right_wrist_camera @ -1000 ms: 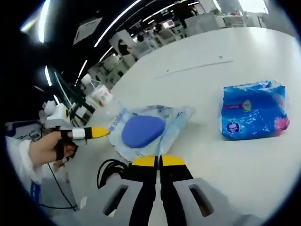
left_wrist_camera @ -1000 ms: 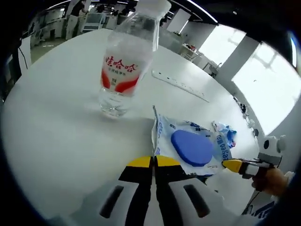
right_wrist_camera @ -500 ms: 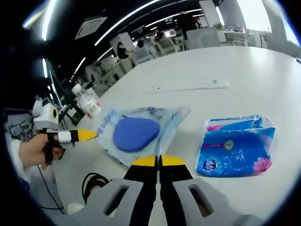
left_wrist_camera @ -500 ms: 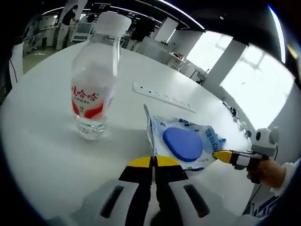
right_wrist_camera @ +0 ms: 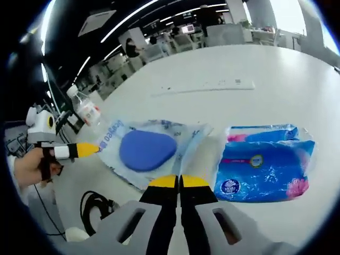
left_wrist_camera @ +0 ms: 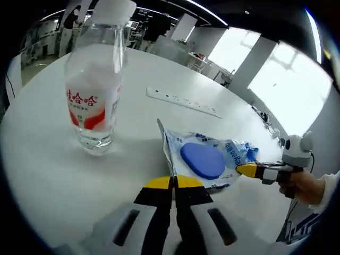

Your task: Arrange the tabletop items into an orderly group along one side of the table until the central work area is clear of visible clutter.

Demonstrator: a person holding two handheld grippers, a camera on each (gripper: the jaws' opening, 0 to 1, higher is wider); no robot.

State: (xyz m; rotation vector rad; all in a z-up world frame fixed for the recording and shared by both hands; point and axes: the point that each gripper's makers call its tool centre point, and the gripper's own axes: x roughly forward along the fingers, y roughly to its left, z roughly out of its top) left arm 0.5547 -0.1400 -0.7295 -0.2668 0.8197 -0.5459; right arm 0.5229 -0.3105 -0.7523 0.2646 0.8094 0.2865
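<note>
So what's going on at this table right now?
A person works two handheld grippers on a white table. Both hold one clear packet with a blue oval pad: the left gripper is shut on one edge, the right gripper on the opposite edge. A water bottle stands upright to one side of the packet, and a blue tissue pack lies right beside it on the other. A white power strip lies farther back.
</note>
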